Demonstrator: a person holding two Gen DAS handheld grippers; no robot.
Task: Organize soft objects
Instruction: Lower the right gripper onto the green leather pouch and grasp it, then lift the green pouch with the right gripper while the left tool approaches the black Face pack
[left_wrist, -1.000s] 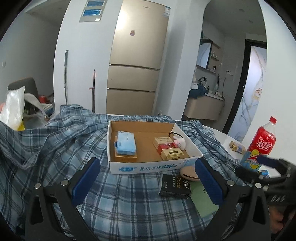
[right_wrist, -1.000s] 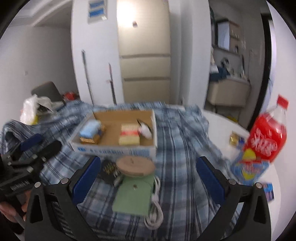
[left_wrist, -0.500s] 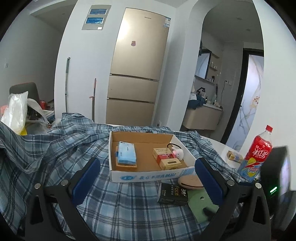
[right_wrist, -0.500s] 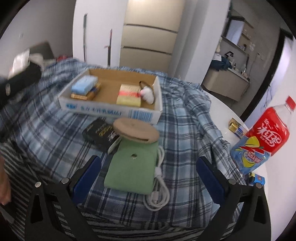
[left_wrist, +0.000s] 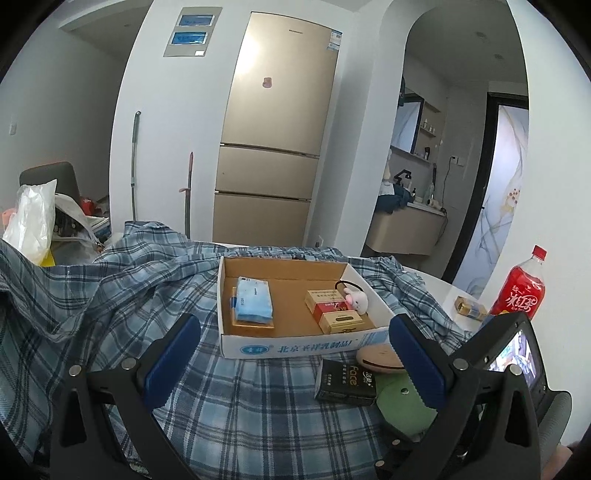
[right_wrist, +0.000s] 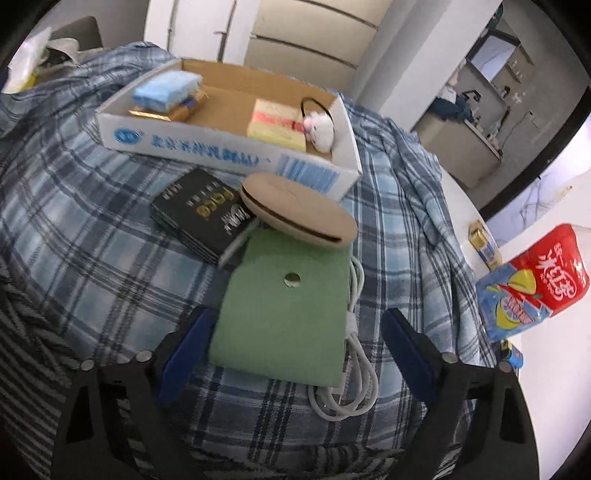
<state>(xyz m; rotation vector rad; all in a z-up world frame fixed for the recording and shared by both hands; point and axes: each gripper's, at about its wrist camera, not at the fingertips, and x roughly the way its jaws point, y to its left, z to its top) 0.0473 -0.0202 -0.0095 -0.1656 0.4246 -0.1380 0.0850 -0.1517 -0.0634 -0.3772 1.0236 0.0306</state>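
- right hand-held gripper (right_wrist: 293, 345) hangs low over the green pouch (right_wrist: 284, 306), jaws spread wide to either side of its near end, gripping nothing.
- left hand-held gripper (left_wrist: 293, 360) is held back from the cardboard box (left_wrist: 295, 345), jaws wide apart and empty.
- the pouch lies on the plaid cloth (right_wrist: 92, 258) covering the tabletop, a coiled white cable (right_wrist: 351, 376) touching its right edge.
- a tan oval case (right_wrist: 295, 210) overlaps the pouch's far end; a black packet (right_wrist: 201, 218) lies just beside it, both between pouch and box.
- inside the box: a blue tissue pack (left_wrist: 253, 304), cigarette boxes (left_wrist: 334, 312) and a small white plush hair tie (left_wrist: 354, 301).
- a red soda bottle (left_wrist: 521, 291) stands at the right on bare tabletop.
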